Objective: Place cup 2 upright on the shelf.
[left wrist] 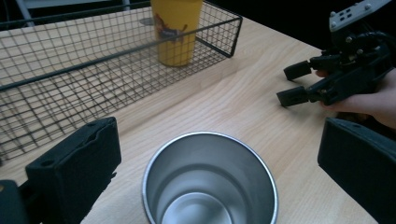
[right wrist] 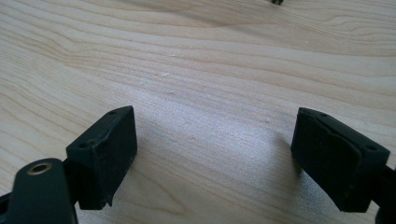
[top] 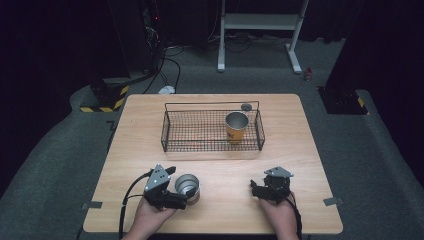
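Steel cup (top: 188, 186) upright near left table (top: 300, 150) edge, mouth up, axis vertical. Left gripper (top: 182, 199) jaws spread wide, flanking cup, no contact. Right gripper (top: 254, 189) released, over bare wood.

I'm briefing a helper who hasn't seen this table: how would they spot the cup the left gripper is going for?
Start at the wire basket on the far half of the table. Come towards the near edge to the left gripper; the steel cup stands upright between its open jaws. It is bare metal on the wood, whereas the yellow cup stands in the basket.
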A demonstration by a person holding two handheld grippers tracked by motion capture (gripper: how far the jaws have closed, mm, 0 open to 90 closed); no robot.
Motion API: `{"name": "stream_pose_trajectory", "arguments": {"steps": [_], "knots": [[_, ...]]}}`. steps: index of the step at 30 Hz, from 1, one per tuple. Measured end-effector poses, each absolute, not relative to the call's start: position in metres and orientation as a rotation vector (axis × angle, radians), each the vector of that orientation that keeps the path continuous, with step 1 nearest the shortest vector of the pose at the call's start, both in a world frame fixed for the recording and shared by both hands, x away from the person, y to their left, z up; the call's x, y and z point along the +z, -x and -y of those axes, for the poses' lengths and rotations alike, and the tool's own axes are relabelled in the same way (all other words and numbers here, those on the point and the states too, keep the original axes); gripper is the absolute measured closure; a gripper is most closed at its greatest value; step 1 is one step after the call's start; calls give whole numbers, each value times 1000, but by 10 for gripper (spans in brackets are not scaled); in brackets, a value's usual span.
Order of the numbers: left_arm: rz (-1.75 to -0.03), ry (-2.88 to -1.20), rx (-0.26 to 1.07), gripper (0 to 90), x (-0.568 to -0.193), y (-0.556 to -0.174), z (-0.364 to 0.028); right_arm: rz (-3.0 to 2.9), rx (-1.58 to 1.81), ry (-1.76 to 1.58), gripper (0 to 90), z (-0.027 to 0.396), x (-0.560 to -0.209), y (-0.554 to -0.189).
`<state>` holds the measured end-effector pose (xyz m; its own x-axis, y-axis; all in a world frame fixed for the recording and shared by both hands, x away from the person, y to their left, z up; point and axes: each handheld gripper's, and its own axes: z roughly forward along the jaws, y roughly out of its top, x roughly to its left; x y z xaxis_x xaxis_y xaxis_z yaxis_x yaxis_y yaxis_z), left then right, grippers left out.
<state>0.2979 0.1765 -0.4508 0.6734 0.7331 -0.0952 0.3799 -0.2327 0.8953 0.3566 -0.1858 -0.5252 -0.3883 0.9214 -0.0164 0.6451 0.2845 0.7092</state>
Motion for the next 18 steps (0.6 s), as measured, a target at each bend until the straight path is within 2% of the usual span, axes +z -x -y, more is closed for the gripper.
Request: {"name": "stream_pose_trajectory", "arguments": {"steps": [18], "knots": [[-876,-1915,440,0,-473,-300,-170,-2136,876,-1404,146,186,-525,-356]]}}
